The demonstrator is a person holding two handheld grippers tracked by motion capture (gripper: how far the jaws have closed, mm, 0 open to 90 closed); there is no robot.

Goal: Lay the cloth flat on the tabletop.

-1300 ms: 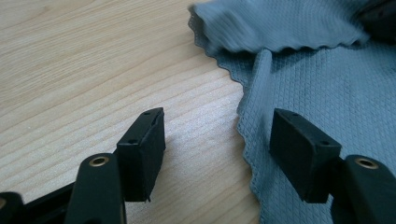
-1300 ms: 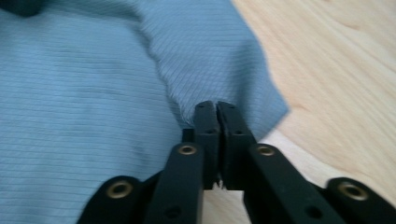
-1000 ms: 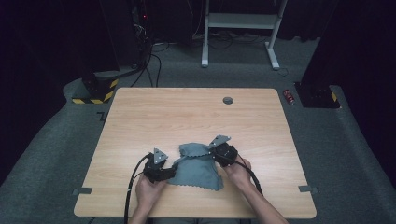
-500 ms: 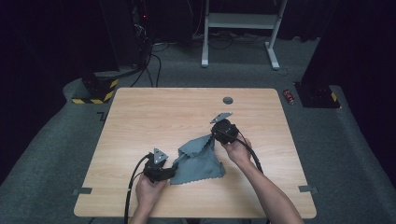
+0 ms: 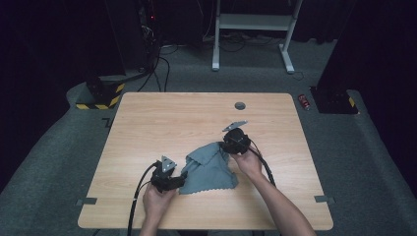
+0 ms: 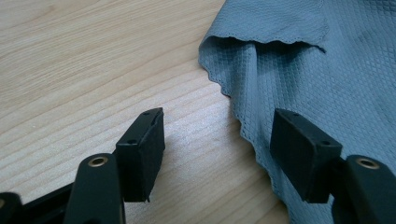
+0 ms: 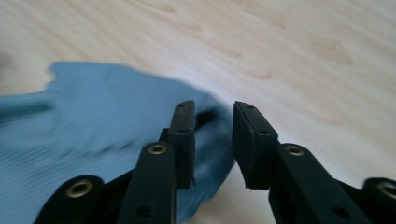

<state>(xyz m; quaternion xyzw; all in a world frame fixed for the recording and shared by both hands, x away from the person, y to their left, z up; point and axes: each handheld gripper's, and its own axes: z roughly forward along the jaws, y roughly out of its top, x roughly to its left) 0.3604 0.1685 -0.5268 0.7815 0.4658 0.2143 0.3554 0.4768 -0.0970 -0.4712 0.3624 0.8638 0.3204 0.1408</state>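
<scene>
A grey-blue cloth [image 5: 209,168] lies spread on the wooden table [image 5: 172,118], one corner drawn out toward the far right. My right gripper [image 5: 225,146] hovers at that far corner. Its jaws have just been opening; in the right gripper view [image 7: 213,109] a gap shows between the pads, and the cloth [image 7: 93,116] lies under the left jaw and in the gap without being pressed. My left gripper [image 5: 182,180] rests at the cloth's near left edge, open. In the left gripper view [image 6: 219,121] the scalloped hem of the cloth [image 6: 299,60] runs between the wide jaws.
A round cable hole [image 5: 240,105] sits near the table's far edge. On the carpet beyond lie a red can [image 5: 306,102], a black-and-yellow striped block [image 5: 101,94] and the feet of a white frame [image 5: 255,29]. Bare wood surrounds the cloth.
The right gripper carried a cloth corner away from the person toward the far right, stretching the bunched cloth out flat. The left gripper stayed put.
</scene>
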